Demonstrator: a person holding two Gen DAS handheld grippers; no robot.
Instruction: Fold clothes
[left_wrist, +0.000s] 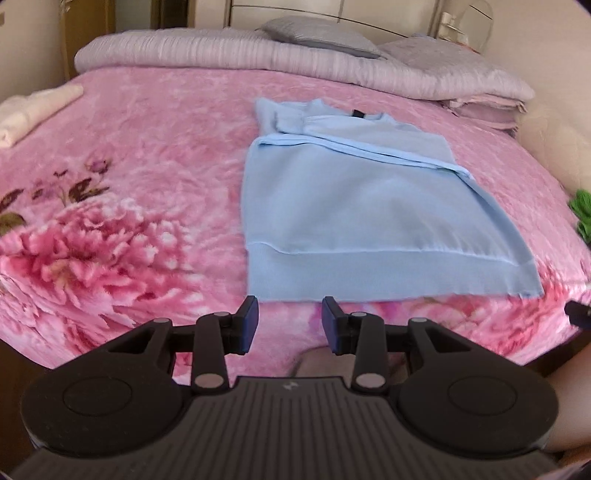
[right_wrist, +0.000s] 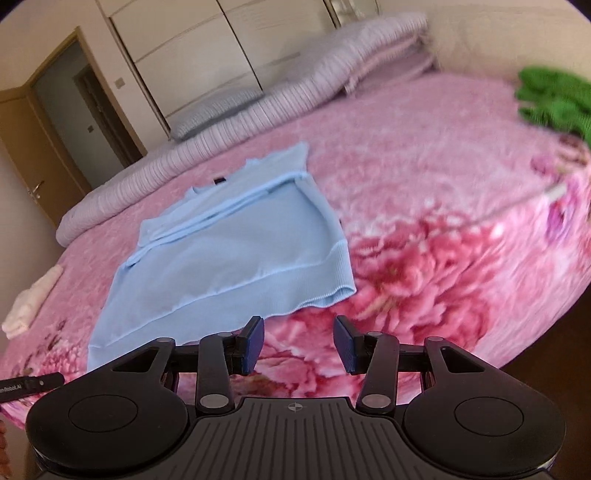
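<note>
A light blue sweater (left_wrist: 354, 206) lies flat on the pink floral blanket (left_wrist: 147, 155), its sleeves folded across the chest and its ribbed hem nearest me. My left gripper (left_wrist: 290, 325) hovers just short of the hem's near left part, jaws open with only blanket between them. In the right wrist view the same sweater (right_wrist: 221, 254) lies ahead and to the left. My right gripper (right_wrist: 299, 345) is open over the blanket (right_wrist: 424, 177), just off the hem's right corner, holding nothing.
A folded cream garment (left_wrist: 33, 110) lies at the bed's far left, also seen as a cream garment (right_wrist: 31, 302). A green garment (right_wrist: 554, 99) sits at the right edge. Rolled quilts and pillows (left_wrist: 258, 51) line the head of the bed. A wardrobe and door (right_wrist: 74, 122) stand behind.
</note>
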